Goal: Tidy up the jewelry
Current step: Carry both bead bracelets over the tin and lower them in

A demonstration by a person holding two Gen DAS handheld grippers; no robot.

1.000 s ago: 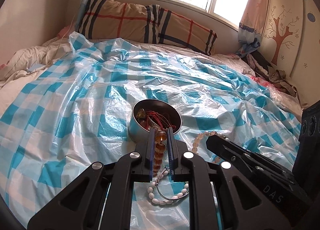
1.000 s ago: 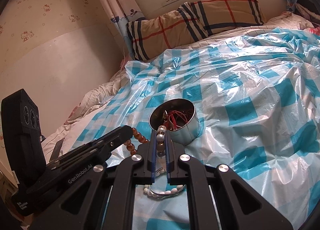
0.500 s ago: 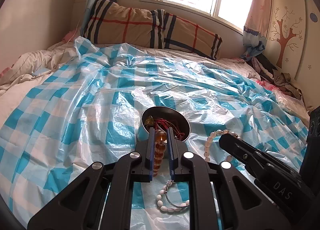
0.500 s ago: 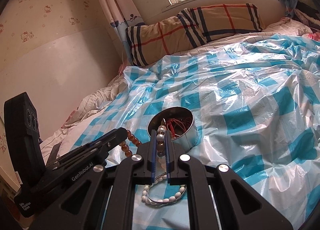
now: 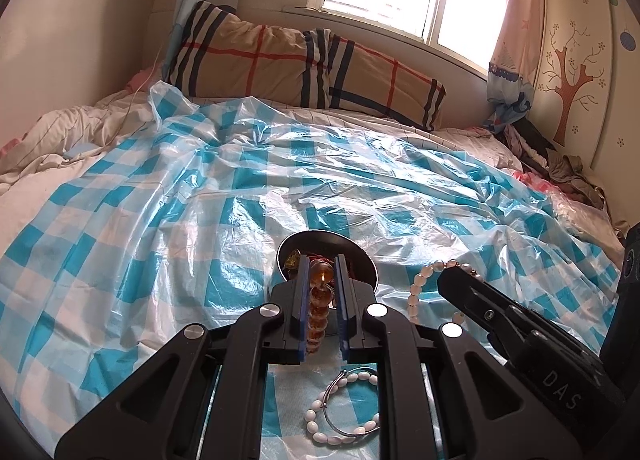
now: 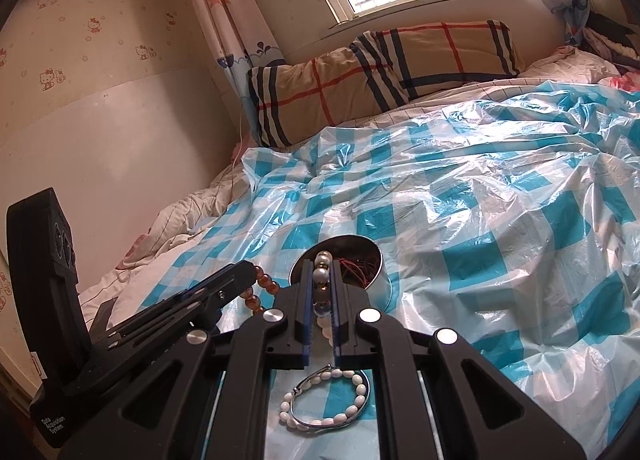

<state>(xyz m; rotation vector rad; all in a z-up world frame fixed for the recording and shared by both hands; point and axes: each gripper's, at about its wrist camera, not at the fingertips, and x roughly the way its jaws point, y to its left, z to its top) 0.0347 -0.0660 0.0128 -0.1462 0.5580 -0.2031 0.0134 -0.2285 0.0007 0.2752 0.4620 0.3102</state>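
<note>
My left gripper (image 5: 321, 266) is shut on an amber bead bracelet (image 5: 318, 308), held just in front of a round metal tin (image 5: 366, 260) with red cords inside. My right gripper (image 6: 321, 266) is shut on a pale bead bracelet (image 6: 322, 284), also in front of the metal tin (image 6: 378, 280). Each gripper shows in the other's view: the right gripper (image 5: 456, 280) with pale beads (image 5: 418, 288), the left gripper (image 6: 240, 276) with amber beads (image 6: 262, 284). A white bead bangle (image 5: 344, 416) lies on the plastic below both grippers, seen from the right wrist as the same bangle (image 6: 326, 400).
A blue-and-white checked plastic sheet (image 5: 160, 220) covers the bed. A striped plaid pillow (image 5: 304, 64) lies at the head under the window. Rumpled white bedding (image 5: 48, 140) sits at the left, a heap of clothes (image 5: 560, 168) at the right by a wardrobe.
Both grippers have tipped upward a little with their bracelets, so the tin and the white bangle sit lower in the views. Grips are unchanged.
</note>
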